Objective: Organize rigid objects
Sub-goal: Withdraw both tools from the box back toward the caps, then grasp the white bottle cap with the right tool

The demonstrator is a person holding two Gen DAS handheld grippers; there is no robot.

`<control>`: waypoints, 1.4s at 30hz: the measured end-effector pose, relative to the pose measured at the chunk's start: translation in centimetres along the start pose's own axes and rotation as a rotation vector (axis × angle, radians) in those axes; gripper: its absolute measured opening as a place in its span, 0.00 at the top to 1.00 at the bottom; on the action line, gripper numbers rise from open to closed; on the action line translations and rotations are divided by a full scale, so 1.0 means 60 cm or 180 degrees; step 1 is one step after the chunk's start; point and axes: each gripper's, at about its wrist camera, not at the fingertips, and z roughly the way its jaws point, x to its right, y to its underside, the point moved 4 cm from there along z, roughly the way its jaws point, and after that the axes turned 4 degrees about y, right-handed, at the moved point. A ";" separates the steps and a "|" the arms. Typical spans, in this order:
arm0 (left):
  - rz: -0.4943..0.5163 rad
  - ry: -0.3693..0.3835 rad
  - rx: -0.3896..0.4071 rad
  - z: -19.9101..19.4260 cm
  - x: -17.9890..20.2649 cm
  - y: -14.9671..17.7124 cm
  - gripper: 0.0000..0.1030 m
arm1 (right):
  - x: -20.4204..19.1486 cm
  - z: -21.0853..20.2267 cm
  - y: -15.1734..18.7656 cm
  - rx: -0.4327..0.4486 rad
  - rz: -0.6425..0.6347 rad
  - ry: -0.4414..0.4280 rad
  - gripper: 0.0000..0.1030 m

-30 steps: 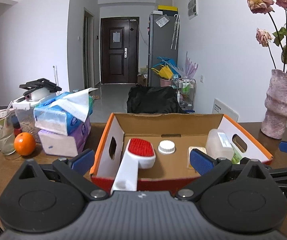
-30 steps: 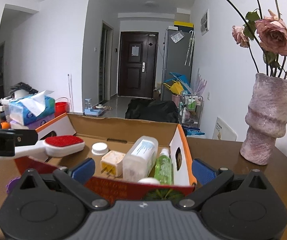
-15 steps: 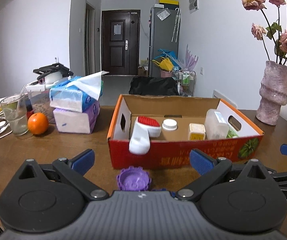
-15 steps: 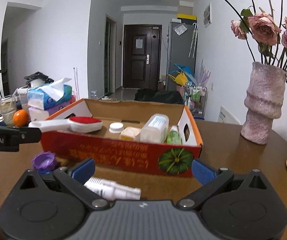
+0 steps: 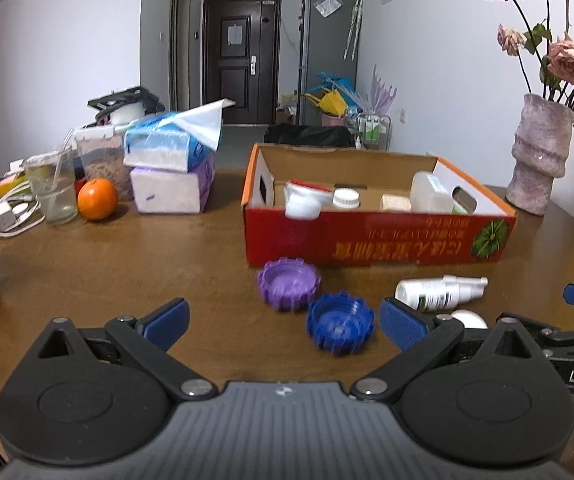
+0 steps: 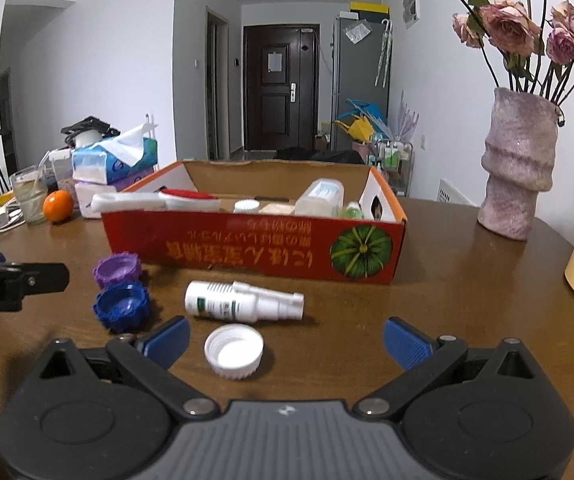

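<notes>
Task looking partly done. Cardboard box (image 6: 255,246) on desk (image 6: 447,300) already holding brush (image 5: 303,200), white-capped jar (image 5: 346,198), pale block, clear bottle (image 6: 321,196), green bottle.

Four items lying loose on desk in front of box: purple cap (image 5: 289,283), blue cap (image 5: 340,322), spray bottle (image 6: 243,301), white cap (image 6: 234,351).

Left gripper (image 5: 285,322) and right gripper (image 6: 285,340) both spread wide, holding nothing, hovering low behind loose items.

Bright, even light — slight blur, edges bowed
</notes>
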 end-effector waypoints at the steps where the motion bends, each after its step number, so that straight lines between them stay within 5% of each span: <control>1: -0.0004 0.0004 -0.0025 -0.002 -0.003 0.006 0.00 | -0.002 -0.002 0.003 -0.0015 -0.0007 0.0006 0.00; 18: -0.0063 -0.0033 -0.0136 0.001 -0.024 0.022 0.00 | -0.043 0.055 0.020 -0.0339 -0.0060 -0.0004 0.15; 24: -0.0080 -0.0065 -0.0140 0.007 -0.026 0.022 0.00 | -0.052 0.081 0.016 -0.0442 -0.0070 -0.0020 0.32; 26: -0.0087 -0.0071 -0.0152 0.010 -0.027 0.023 0.00 | -0.052 0.083 0.016 -0.0460 -0.0034 -0.0086 0.62; 42: -0.0139 -0.0022 -0.0246 0.045 -0.003 0.020 0.00 | -0.024 0.061 -0.002 -0.0236 0.0085 -0.0015 0.62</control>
